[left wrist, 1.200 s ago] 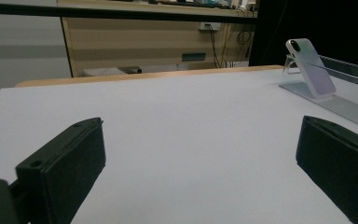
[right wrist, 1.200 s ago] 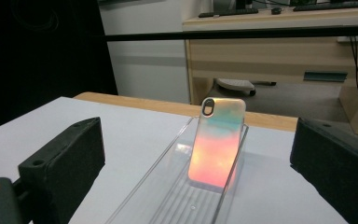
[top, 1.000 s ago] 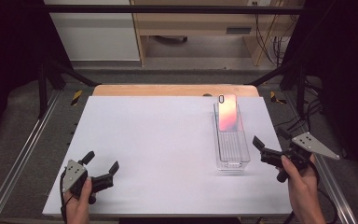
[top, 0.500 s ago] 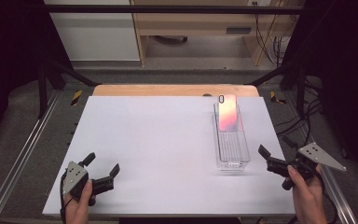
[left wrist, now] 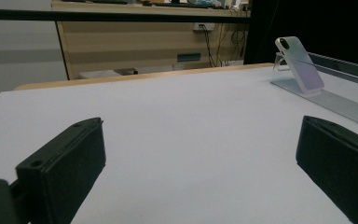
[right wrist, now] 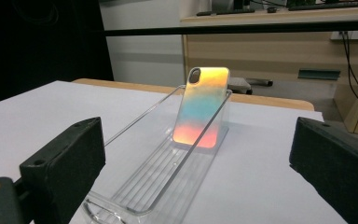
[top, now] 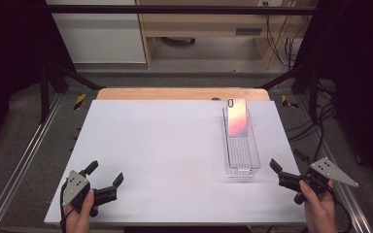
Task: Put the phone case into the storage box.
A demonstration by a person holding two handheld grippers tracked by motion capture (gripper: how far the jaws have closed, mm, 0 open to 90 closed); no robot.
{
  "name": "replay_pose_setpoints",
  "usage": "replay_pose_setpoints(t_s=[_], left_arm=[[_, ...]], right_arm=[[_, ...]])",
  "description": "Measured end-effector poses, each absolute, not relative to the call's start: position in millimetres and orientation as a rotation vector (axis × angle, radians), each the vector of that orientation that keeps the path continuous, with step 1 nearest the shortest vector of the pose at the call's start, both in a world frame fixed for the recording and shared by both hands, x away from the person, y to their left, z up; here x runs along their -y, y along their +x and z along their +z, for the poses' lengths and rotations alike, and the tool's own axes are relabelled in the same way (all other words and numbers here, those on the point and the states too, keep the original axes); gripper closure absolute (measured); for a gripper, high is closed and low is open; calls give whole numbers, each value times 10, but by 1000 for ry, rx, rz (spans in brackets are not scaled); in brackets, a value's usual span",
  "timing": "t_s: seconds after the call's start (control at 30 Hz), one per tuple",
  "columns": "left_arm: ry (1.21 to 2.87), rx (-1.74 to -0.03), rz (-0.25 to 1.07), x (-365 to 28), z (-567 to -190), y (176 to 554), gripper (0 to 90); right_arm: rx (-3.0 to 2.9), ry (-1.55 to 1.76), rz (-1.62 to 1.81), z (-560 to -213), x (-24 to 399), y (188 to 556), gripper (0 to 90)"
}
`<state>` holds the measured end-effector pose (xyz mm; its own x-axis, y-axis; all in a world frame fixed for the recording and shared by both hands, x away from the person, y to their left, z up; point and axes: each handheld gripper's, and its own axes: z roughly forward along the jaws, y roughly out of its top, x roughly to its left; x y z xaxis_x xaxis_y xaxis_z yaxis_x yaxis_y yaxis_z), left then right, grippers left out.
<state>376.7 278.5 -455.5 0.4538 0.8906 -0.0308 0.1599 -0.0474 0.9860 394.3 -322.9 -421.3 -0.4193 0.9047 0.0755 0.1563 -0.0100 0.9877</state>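
A phone case (top: 237,119) with an orange-to-teal iridescent back leans upright at the far end of a clear plastic tray (top: 241,158) on the right of the white table. My right gripper (top: 285,181) is open near the front right corner, just right of the tray's near end and apart from it. In the right gripper view its jaws (right wrist: 198,144) frame the phone case (right wrist: 203,107) and the tray (right wrist: 168,186) ahead. My left gripper (top: 106,173) is open at the front left with nothing between its jaws. From the left gripper (left wrist: 203,140), the phone case (left wrist: 300,65) stands far off to the right.
The white tabletop (top: 165,145) ends in a wooden strip (top: 175,93) at the back. Metal rails (top: 26,155) run along both sides, with cables (top: 315,126) on the floor to the right. A wooden bench (top: 209,29) stands beyond the table.
My right gripper has drawn back toward the front right corner, away from the tray's near end. The left gripper has hardly moved. Both stay open.
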Motion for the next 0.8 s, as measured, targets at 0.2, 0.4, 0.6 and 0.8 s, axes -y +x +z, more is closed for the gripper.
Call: replay_pose_setpoints(t_s=[0.2,0.4,0.6,0.8], left_arm=[[1520,-960,772,-2781,-4557,3769,8],[1518,-959,771,-2787,-4557,3770,9],[1513,-958,771,-2789,-4558,3771,9],[1511,-955,774,-2792,-4557,3769,9]], right_arm=[[-1634,1112,1504,-4311,3199,3941,37],[-1668,1090,1500,-4389,3139,3963,34],[-1705,1042,1511,-4444,3038,3975,33],[-1742,1006,1521,-4484,2938,3988,34]])
